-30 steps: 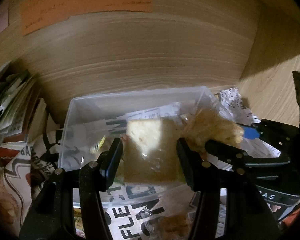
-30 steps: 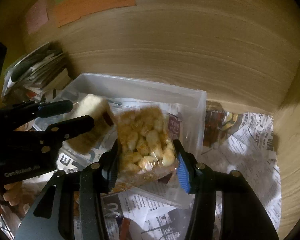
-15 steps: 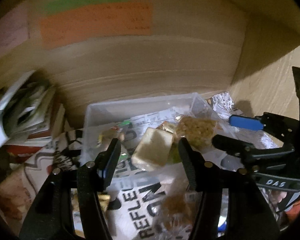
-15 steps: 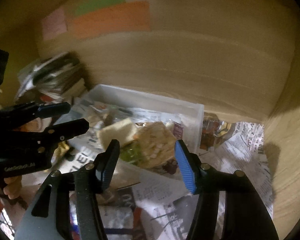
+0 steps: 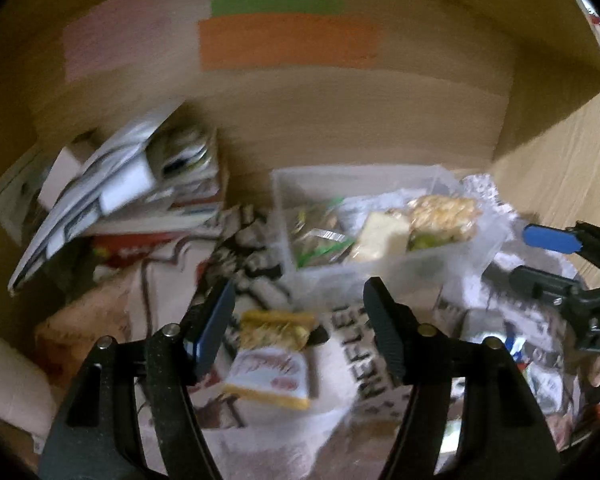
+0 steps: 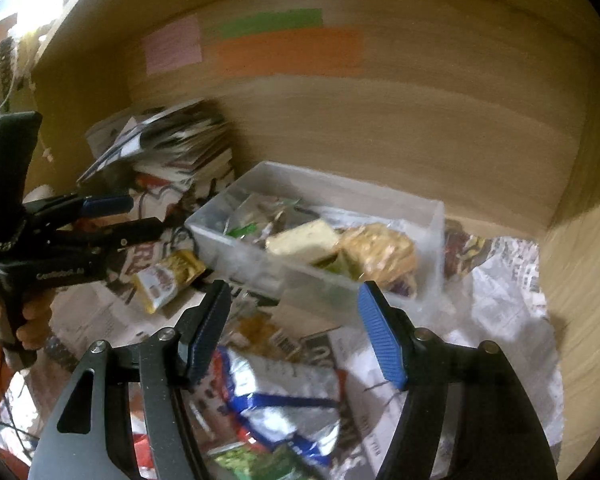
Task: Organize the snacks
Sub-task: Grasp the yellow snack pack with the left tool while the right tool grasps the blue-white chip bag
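Observation:
A clear plastic bin [image 5: 384, 276] [image 6: 260, 258] stands on newspaper against the wooden back wall. Inside lie a pale wrapped slice [image 5: 382, 236] [image 6: 304, 242], a golden puffed-grain bar [image 5: 444, 210] [image 6: 380, 248] and green-wrapped packets [image 5: 320, 236]. My left gripper [image 5: 298, 316] is drawn back from the bin, jaws opening and empty, above a yellow-and-white snack packet [image 5: 272, 354] [image 6: 168, 276]. My right gripper [image 6: 294, 316] is also back from the bin, jaws opening, nothing between them, over a blue-and-silver snack bag [image 6: 284, 396].
A leaning stack of booklets and boxes [image 5: 132, 196] [image 6: 172, 148] fills the back left corner. Crumpled newspaper [image 6: 508, 300] covers the shelf floor. Coloured sticky notes [image 5: 288, 40] hang on the back wall. A wooden side wall [image 5: 560, 152] closes the right. A hand [image 6: 32, 316] holds the left gripper's handle.
Both grippers let go of their snacks, the pale slice and the grain bar, which now lie in the bin. Both pulled back from the bin with wider jaws.

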Motion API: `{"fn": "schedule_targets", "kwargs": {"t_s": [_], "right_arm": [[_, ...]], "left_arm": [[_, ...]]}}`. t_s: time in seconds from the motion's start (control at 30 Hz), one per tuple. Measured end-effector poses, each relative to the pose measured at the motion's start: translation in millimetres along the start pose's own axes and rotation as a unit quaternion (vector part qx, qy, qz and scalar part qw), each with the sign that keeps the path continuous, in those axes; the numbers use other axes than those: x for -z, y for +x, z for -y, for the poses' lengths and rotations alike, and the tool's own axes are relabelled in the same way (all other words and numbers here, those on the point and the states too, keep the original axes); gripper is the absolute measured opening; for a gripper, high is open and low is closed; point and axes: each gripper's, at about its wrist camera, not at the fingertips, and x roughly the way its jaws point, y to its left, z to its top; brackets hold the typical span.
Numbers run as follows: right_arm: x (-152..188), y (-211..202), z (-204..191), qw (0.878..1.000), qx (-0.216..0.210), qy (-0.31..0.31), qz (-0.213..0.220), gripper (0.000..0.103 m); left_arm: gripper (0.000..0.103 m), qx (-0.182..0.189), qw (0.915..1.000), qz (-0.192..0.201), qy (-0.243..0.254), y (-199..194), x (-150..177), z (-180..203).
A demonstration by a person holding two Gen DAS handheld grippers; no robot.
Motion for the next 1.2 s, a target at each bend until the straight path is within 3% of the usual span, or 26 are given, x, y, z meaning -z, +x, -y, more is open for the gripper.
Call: {"fn": "schedule_targets", "kwargs": {"t_s": [0.33,0.47,0.9,1.17,1.2], "right_arm": [[35,12,-8,0.998,-0.011,0.022,-0.050,0.067],[46,17,-10,0.997,-0.013,0.026,-0.073,0.077],[62,41,2,0.992,0.003,0.027,-0.121,0.081],[69,47,21,0.988,-0.034,0.080,-0.124,0.074],[70,46,23,0.988,-0.035,0.084,-0.121,0.073]], "left_arm": [[0.067,-0.012,0.9978,-0.062,-0.019,21,44,-25],[0.067,-0.007,0.9966,-0.079,-0.022,29,57,-27],[0.073,0.001,0.9933,-0.114,-0.020,63,53,-22],[0.072,-0.004,0.9916,-0.127,-0.027,84,53,-25],[0.068,-0.005,0.9919,-0.124,-0.025,84,53,-24]]}}
